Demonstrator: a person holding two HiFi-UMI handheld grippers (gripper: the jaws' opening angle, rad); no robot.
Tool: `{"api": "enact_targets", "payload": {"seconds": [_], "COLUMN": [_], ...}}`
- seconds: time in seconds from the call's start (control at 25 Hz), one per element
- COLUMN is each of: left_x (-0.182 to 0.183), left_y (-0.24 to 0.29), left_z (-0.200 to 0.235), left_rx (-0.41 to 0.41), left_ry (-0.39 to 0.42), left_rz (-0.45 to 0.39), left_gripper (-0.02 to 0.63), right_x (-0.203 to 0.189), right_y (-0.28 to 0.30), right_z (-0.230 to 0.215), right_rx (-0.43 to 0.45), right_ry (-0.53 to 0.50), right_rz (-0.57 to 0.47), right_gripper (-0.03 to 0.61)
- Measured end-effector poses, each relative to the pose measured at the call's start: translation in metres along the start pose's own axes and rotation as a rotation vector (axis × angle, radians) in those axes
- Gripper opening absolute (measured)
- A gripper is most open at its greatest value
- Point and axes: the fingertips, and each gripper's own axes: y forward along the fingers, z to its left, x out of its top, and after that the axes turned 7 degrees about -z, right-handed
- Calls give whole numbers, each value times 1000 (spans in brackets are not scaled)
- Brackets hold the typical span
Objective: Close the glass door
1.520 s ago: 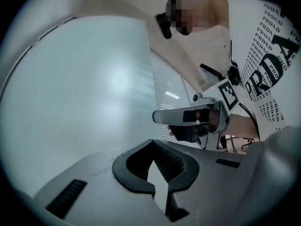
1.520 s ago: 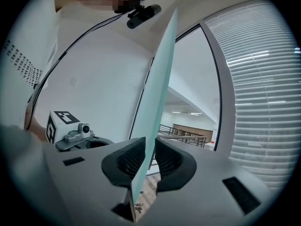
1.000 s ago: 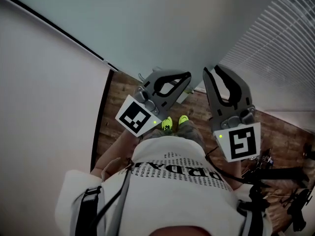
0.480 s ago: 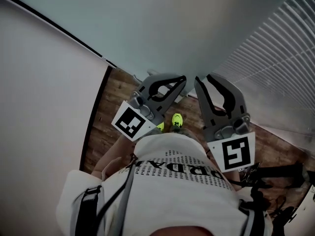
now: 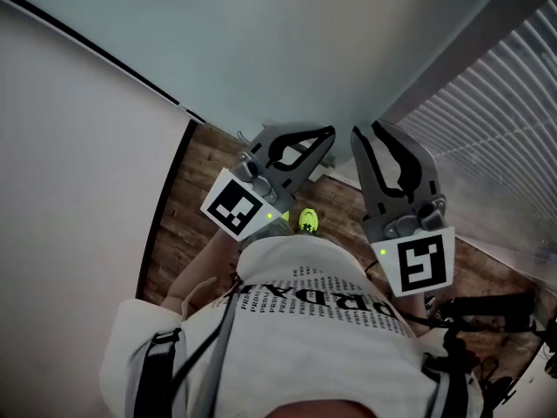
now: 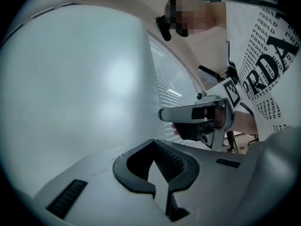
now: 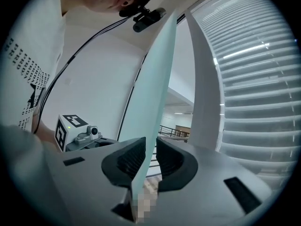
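Right gripper (image 7: 149,168): jaws narrow, pinched on the free edge of the glass door (image 7: 153,88). A thin gap shows on one side, so firm pad contact is unclear. Left gripper (image 6: 157,173): jaws together, nothing between, facing the door's flat side. Door edge is near the white frame post (image 7: 204,88), not yet against it.

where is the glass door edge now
In the right gripper view the edge of the glass door runs between the jaws of the right claw, just left of the frame post.
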Motion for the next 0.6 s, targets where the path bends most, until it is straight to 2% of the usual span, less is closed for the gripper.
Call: {"api": "enact_targets", "payload": {"seconds": [0.28, 0.6], "left_x": [11, 11], "left_y": [0, 17], "left_z": [21, 36], "left_rx": [19, 27], "left_ry": [39, 29], "left_rz": [21, 25], "left_gripper": [-2, -2], "right_x": [-1, 0], "right_y": [3, 10], "right_z": [0, 16], "right_rx": [-12, 49], "right_ry": [43, 38], "right_rz": [-3, -7], "right_gripper": [38, 38]}}
